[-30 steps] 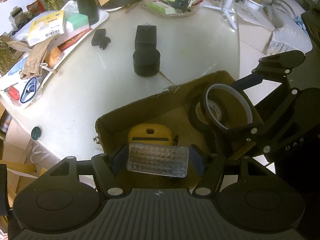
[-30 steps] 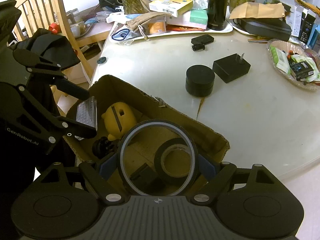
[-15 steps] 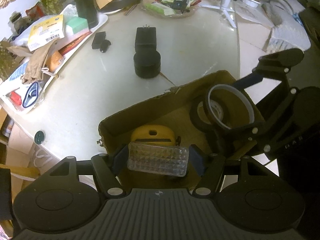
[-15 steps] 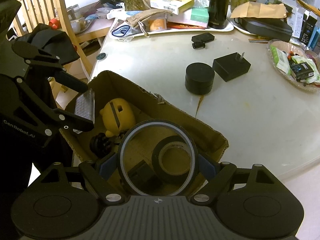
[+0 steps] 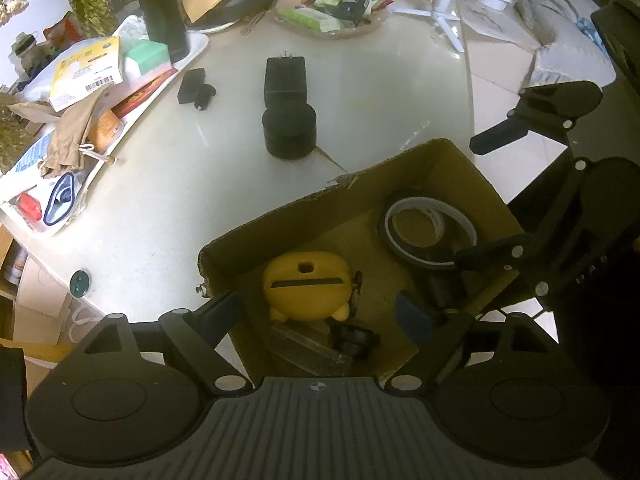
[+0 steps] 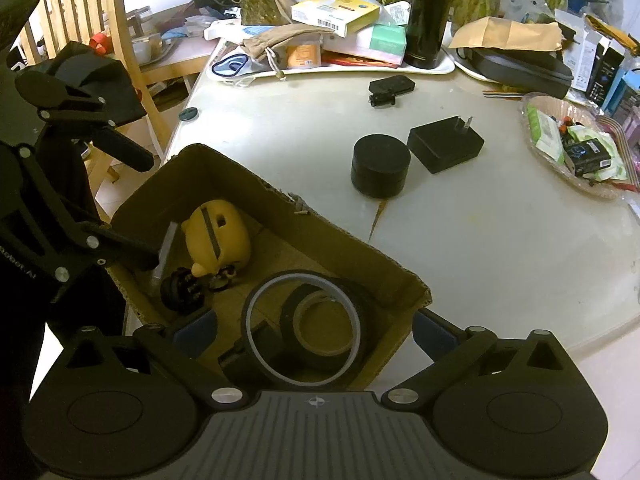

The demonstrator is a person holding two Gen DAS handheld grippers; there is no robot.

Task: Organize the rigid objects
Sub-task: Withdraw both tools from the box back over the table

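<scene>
1. Clutter inside the cardboard box (image 5: 280, 220) is hard for us to sort out: beneath the yellow toy (image 5: 306, 286) lies a clear ridged block (image 5: 308, 346), dim and partly covered, and beside it a small black wheel-like part (image 5: 354, 340) whose make we cannot tell.
2. In the right wrist view, a dark block (image 6: 256, 344) shows through the big tape ring (image 6: 298, 330), half hidden by it; we cannot name it.
3. A smaller black tape roll (image 6: 320, 320) sits inside the big ring, its lower edge cut off by the ring's rim.
4. Our left tongs (image 5: 320, 316) hover over the near end of the box, jaws opening, released; nothing is pinched between the blue pads (image 5: 412, 316), and the clear block lies loose on the box floor below them.
5. Our right tongs (image 6: 316, 332) stand over the other end, jaws opening and spread very wide, one pad inside the box and one outside its wall; the big tape ring lies between them, let go, resting on the box floor.
6. On the bench (image 6: 480, 240), well apart from the box, stand a black round tin (image 6: 380, 166) and a black plug adapter (image 6: 444, 144), just beside each other.
</scene>
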